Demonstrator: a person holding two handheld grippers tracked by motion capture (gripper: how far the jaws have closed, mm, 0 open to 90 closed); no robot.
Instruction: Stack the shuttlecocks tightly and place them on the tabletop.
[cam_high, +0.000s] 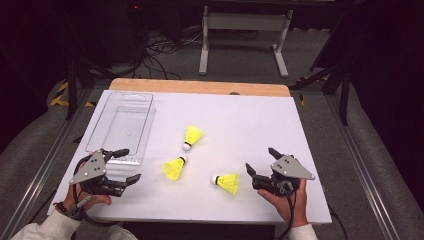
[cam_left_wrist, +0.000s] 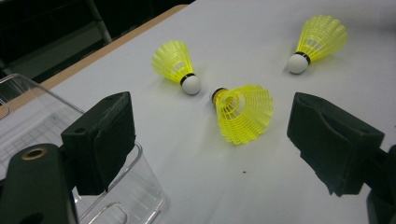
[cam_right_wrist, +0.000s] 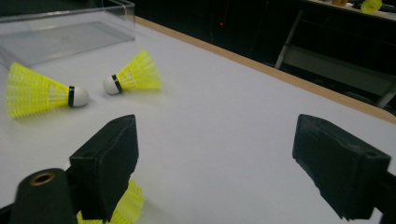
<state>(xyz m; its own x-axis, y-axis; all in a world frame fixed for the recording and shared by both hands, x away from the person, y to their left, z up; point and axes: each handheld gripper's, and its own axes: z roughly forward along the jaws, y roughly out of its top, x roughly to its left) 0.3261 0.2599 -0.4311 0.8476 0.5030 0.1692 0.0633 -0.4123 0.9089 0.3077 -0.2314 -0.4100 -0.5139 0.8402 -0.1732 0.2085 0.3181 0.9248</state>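
Observation:
Three yellow shuttlecocks with white corks lie on the white table top (cam_high: 250, 115). The far shuttlecock (cam_high: 192, 136) (cam_left_wrist: 175, 63) (cam_right_wrist: 135, 74) is at the middle. A second shuttlecock (cam_high: 174, 168) (cam_left_wrist: 245, 112) (cam_right_wrist: 37, 93) lies just right of my left gripper (cam_high: 129, 165) (cam_left_wrist: 212, 140), which is open and holds nothing. The third shuttlecock (cam_high: 228, 183) (cam_left_wrist: 320, 39) (cam_right_wrist: 126, 205) lies beside my right gripper (cam_high: 260, 160) (cam_right_wrist: 215, 154), partly hidden behind its left jaw. That gripper is open too, with bare table between its jaws.
A clear plastic tray (cam_high: 122, 127) (cam_left_wrist: 46, 126) (cam_right_wrist: 60, 37) with nothing in it stands at the table's left, its near corner close to my left gripper. A wooden strip (cam_high: 200, 86) runs along the far edge. Cables and a white frame (cam_high: 245, 30) lie on the floor beyond.

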